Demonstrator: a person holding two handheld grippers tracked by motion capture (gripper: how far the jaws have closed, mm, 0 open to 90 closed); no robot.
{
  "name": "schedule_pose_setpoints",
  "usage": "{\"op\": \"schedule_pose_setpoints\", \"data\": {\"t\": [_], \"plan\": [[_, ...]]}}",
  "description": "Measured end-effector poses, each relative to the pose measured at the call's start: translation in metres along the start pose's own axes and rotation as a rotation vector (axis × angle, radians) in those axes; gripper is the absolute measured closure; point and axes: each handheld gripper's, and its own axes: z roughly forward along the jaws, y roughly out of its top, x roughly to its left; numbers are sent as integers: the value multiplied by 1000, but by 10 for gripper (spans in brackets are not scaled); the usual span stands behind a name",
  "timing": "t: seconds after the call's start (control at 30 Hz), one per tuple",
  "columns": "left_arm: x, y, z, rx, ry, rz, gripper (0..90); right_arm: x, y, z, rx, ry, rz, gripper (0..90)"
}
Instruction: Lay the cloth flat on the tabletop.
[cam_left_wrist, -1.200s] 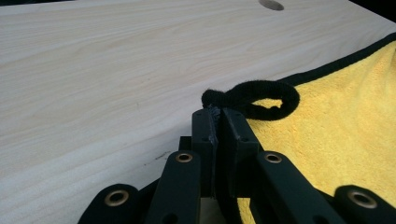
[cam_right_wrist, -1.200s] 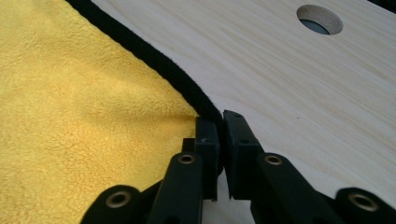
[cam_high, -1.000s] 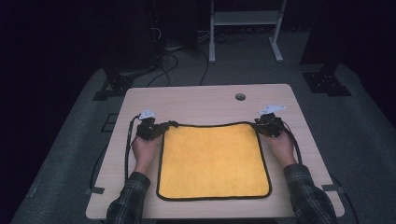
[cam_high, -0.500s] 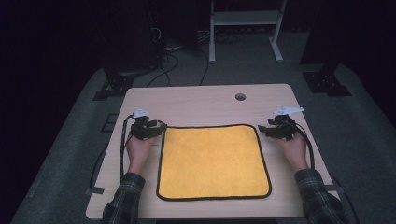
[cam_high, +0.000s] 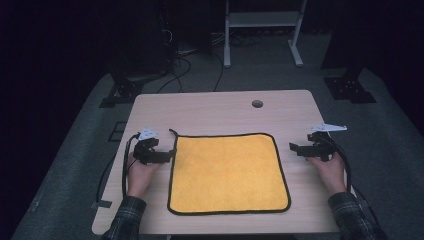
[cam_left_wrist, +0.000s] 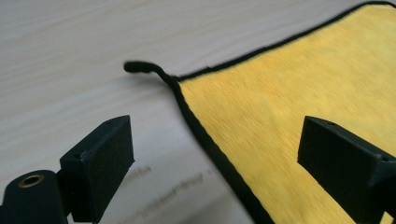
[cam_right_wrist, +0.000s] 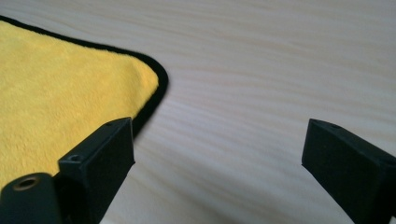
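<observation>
Two claws flank a yellow microfibre cloth with black edging, which lies flat and unfolded on the bench, nearer its front edge. The left claw sits just beside the cloth's far left corner and the right claw a little off its far right corner; both have just been opening and stand wide with nothing gripped. Beyond the cloth, a round cable hole marks the bench's far edge.
</observation>
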Motion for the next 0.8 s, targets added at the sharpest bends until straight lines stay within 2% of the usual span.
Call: {"op": "schedule_pose_setpoints", "data": {"t": [0.1, 0.2, 0.3, 0.37, 0.4, 0.53, 0.67, 0.8], "plan": [[-5, -8, -8, 2, -18, -7, 80, -3, -10, -3, 24, -13, 14, 25], [-12, -16, -12, 18, -21, 8, 66, -5, -18, -5, 33, -31, 16, 15], [-18, -22, -14, 24, -24, 10, 60, -5, -25, -7, 51, -54, 0, 14], [-22, -27, -12, 27, -31, -4, 60, -4, -29, -7, 63, -74, -9, 14], [-24, -29, -10, 43, -28, -2, 60, -4, -30, -7, 70, -80, -11, 14], [-28, -35, -3, 88, 6, 17, 61, -2, -37, -3, 107, -119, -27, 13], [-27, -37, 3, 119, 60, 36, 61, -1, -37, -2, 119, -116, -31, 0], [-25, -40, 7, 141, 84, 30, 62, -2, -37, -2, 118, -115, -29, 0]]}}
